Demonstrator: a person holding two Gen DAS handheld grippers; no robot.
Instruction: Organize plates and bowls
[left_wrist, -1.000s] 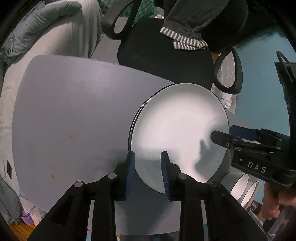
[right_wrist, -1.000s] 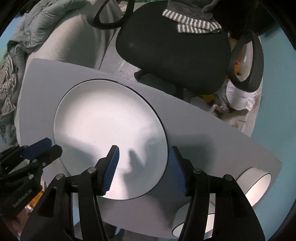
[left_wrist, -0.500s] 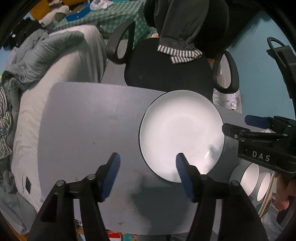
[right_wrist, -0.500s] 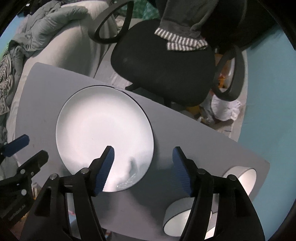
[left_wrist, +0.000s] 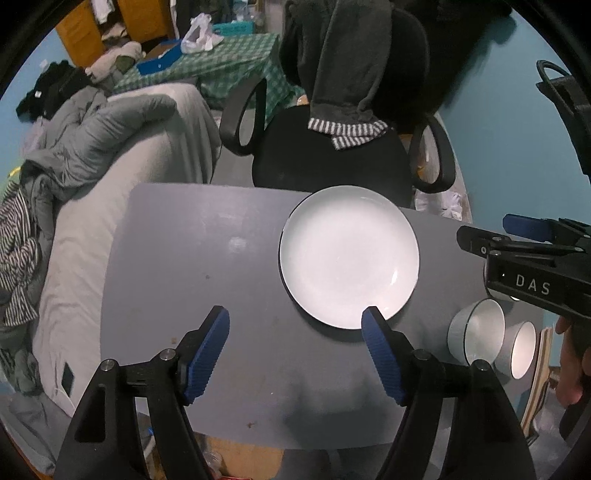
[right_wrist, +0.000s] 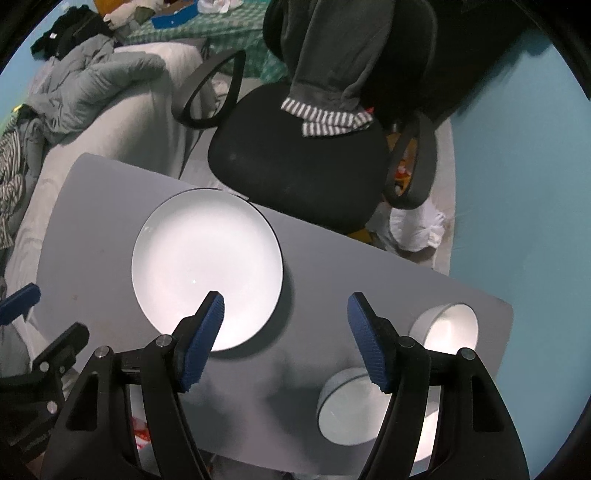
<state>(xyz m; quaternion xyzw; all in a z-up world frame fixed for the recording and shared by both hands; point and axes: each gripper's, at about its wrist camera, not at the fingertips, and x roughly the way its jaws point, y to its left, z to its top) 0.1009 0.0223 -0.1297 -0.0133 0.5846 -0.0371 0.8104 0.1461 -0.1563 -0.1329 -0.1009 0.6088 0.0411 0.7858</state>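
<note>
Grey surface (left_wrist: 177, 266) carries the white plate (left_wrist: 349, 256) flat near its far edge, two bowls (right_wrist: 445, 325) just to its right. Both the left gripper (left_wrist: 295, 349) and right gripper (right_wrist: 284, 338) have just been opening, fingers released and empty. Next pickup should approach a bowl's rim squarely, clear of its neighbour.

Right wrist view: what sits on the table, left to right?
Plate → near bowl → far bowl, all on the grey table.
</note>
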